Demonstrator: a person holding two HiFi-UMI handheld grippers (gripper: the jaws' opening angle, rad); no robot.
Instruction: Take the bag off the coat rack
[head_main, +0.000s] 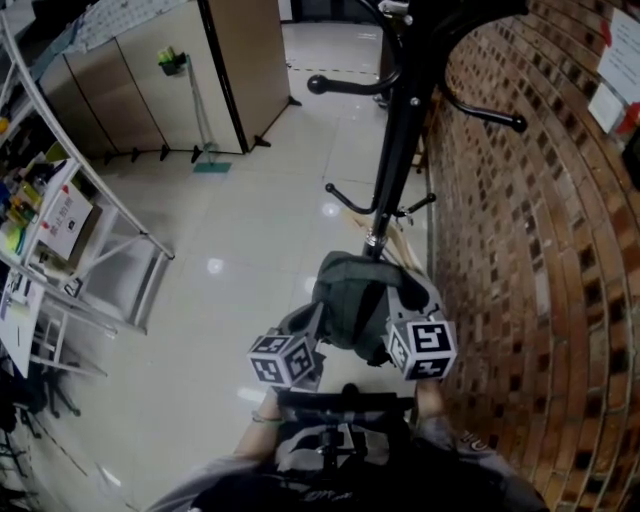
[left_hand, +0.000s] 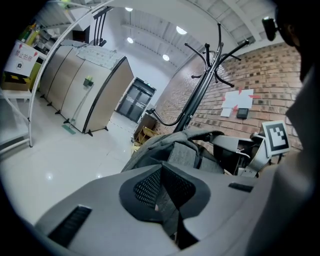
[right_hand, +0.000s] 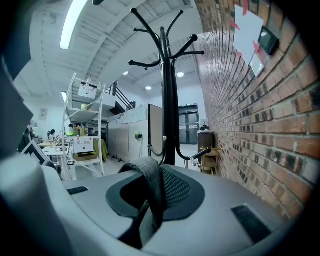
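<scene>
grey bag (head_main: 362, 295), close beside black coat rack (head_main: 400, 130)

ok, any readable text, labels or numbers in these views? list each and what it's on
Nothing can be quoted; no print is legible in any view.
Lower shelf sign: red characters, too blurred to read.
Upper shelf sign: too small to read.
Striped-edge card: red print, too small to read.
Papers on the brick wall: no legible print.
</scene>
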